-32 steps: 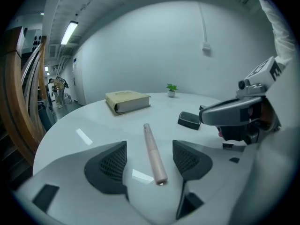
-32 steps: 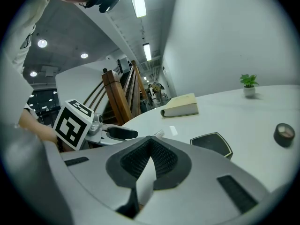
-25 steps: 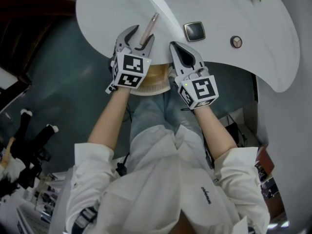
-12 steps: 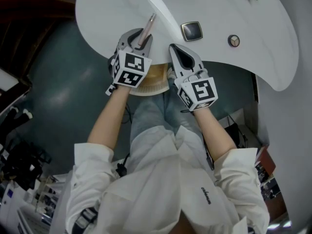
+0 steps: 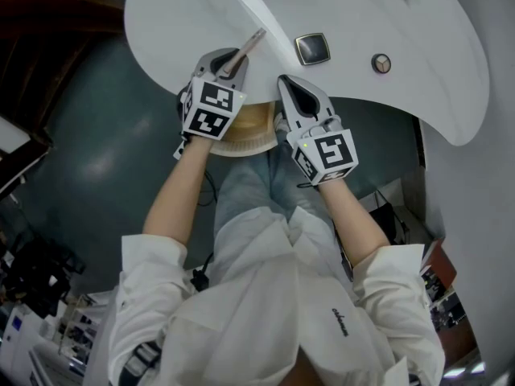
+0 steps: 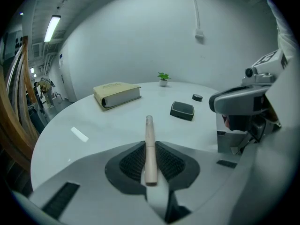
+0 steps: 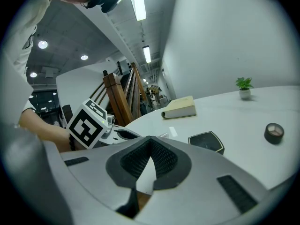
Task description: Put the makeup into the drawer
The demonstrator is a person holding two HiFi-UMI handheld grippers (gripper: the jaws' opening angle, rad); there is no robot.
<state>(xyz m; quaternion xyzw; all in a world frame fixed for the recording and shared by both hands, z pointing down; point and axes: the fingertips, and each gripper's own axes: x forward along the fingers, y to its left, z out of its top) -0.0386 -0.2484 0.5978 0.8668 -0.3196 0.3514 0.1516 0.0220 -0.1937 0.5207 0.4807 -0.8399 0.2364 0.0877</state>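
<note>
Beige makeup stick [image 6: 149,146], at the worktop [image 5: 362,14] edge, is pinched by L gripper [image 5: 228,61] jaws, just closed onto it; R gripper [image 5: 291,87] jaws are pressed together, nothing held. Grip should be kept firm & stick level until lowered into wooden drawer [image 5: 246,124].

The makeup stick [image 6: 149,130] between the jaws of the left gripper [image 6: 150,143], which have just been closing on it, is pale beige-pink. The jaws' pads are black and ribbed, and the shell around them is light grey. The right gripper [image 7: 149,138] has the same colouring. The marker cube [image 5: 211,109] on each gripper shows black squares on white. The worktop [image 6: 93,121] under the jaws is plain white. Beyond the left jaws, the book [image 6: 117,93] has a pale yellow cover, the compact [image 6: 182,110] is black, and the small plant [image 6: 163,76] is green in a white pot. To the right of the right jaws, the round tin [image 7: 274,132] is dark with a lighter top.
</note>
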